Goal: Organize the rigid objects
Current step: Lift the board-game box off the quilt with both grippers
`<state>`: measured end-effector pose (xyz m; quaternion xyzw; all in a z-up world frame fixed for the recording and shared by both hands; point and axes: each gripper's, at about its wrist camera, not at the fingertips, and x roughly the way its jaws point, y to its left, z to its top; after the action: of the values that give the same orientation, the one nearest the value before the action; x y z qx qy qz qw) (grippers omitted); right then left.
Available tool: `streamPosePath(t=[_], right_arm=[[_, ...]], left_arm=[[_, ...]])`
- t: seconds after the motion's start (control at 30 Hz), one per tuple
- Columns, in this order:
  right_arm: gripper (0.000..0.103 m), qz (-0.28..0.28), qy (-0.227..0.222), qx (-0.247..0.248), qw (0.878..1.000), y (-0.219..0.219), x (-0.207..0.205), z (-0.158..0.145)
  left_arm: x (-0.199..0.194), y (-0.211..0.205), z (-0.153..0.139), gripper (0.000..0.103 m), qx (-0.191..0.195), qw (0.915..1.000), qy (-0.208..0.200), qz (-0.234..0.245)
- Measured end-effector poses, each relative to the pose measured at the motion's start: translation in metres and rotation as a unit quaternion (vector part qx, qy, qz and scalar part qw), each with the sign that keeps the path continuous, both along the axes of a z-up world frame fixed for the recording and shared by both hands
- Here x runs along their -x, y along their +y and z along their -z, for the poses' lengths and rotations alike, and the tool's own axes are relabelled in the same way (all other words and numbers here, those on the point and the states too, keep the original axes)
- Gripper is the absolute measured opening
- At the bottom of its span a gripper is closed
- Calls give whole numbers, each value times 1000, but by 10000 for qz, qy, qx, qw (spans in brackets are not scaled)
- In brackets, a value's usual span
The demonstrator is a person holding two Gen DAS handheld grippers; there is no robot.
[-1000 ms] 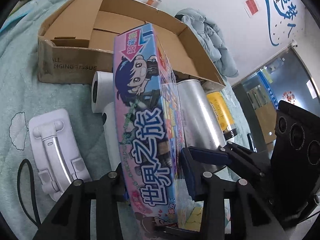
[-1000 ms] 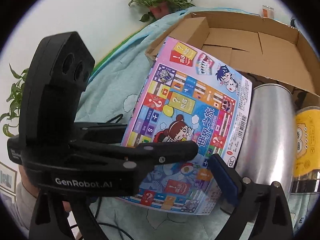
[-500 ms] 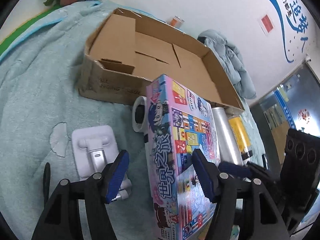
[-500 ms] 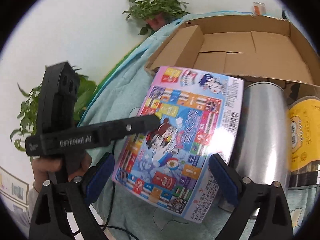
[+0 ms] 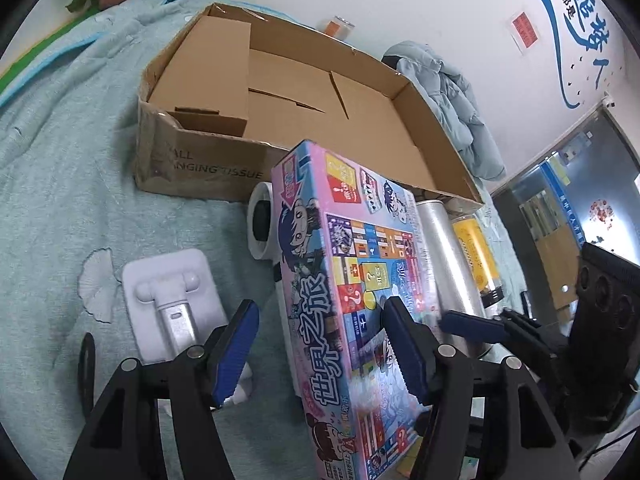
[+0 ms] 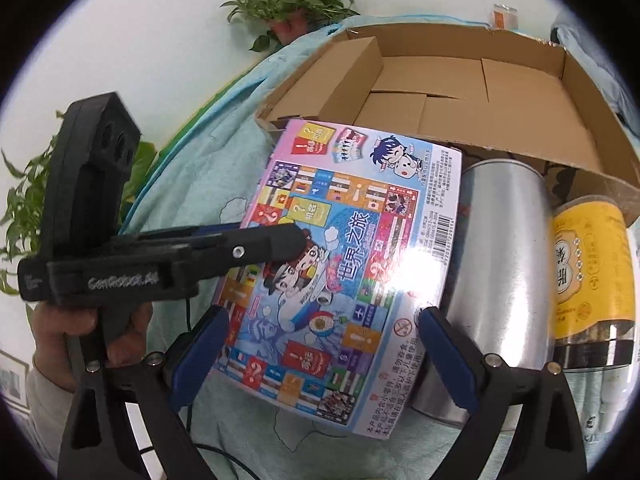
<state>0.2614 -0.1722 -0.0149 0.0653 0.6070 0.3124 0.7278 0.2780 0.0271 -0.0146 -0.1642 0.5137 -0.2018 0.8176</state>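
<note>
A pink and blue board-game box [image 5: 360, 280] stands tilted on the teal cloth and leans toward a silver can [image 5: 452, 288]. My left gripper [image 5: 318, 348] is open around the box's near end. Its left pad [image 5: 236, 352] is clear of the box's side, and its right pad [image 5: 400, 344] lies over the printed face. In the right wrist view my right gripper [image 6: 320, 352] is open wide, with the box [image 6: 340, 240] framed between its pads. The left gripper's black finger [image 6: 260, 244] crosses the box face. An open cardboard carton [image 5: 200, 168] sits behind.
A white stand [image 5: 168, 280] and a white roll [image 5: 260, 224] lie left of the box. A yellow jar [image 6: 588, 260] lies beside the silver can [image 6: 504, 260]. A black cable [image 5: 86, 356] curls at the near left. A pale jacket [image 5: 452, 92] and potted plants are beyond the carton [image 6: 592, 112].
My left gripper has let go of the game box and its jaws now stand apart. The box has tipped over toward the silver can, showing more of its face.
</note>
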Motion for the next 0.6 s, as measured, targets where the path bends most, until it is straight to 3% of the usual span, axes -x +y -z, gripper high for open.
streamPosePath(t=[0.2,0.4,0.6], right_arm=[[97,142,-77,-448,9989,-12,10,-18],[97,252,452,-370,9980,-12,11,1],[98,322,324,190,9988,8,5,3]], left_arm=[[2,11,1,60,-115,9998,23,-170],[4,20,9,60,116,9995,107,-257],[1,30,16,61,355,9989,234,-211]])
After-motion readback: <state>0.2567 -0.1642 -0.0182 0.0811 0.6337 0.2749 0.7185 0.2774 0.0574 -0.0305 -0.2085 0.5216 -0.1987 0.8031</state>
